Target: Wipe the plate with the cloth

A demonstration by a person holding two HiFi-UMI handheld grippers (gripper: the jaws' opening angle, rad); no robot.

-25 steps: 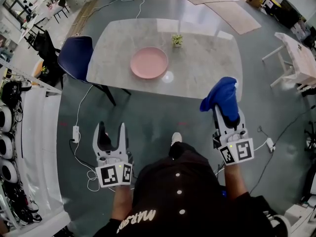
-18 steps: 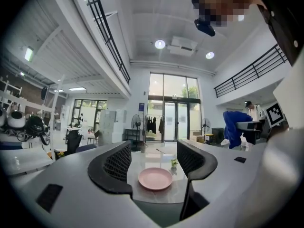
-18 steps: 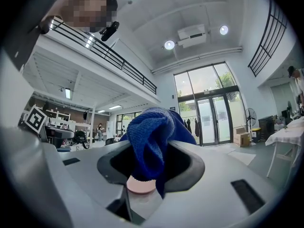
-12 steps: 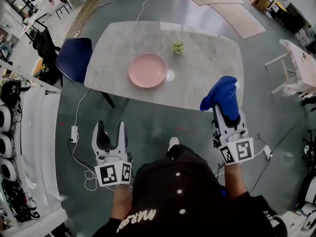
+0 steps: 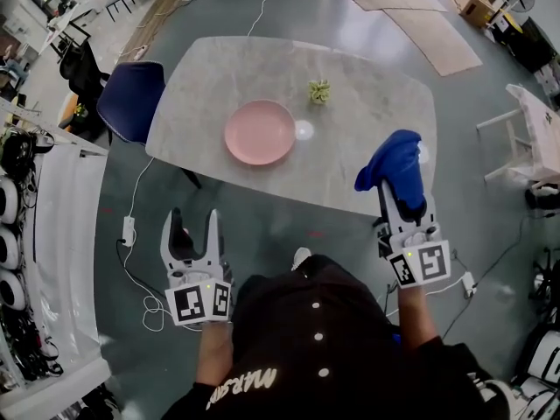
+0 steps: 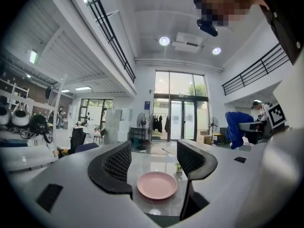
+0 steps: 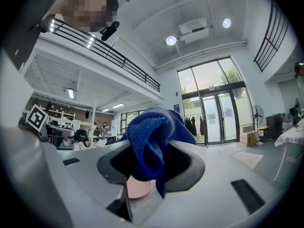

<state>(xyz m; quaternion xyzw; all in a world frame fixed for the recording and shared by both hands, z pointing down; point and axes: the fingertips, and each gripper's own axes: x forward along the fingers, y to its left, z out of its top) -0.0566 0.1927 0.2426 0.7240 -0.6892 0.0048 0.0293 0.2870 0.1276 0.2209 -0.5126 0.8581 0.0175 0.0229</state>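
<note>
A pink plate lies near the middle of the marble table; it also shows between the left jaws as the plate and below the cloth as the plate. My right gripper is shut on a bunched blue cloth, held in the air over the table's near right edge. The cloth fills the space between its jaws. My left gripper stands open and holds nothing, over the floor short of the table. The left gripper points at the plate from a distance.
A small potted plant stands on the table behind the plate. A dark blue chair is at the table's left end. Cables run over the grey floor. A white table is at the right, racks with equipment at the left.
The table and plate have come nearer and lower in the head view as the person steps forward. Both grippers keep their poses.
</note>
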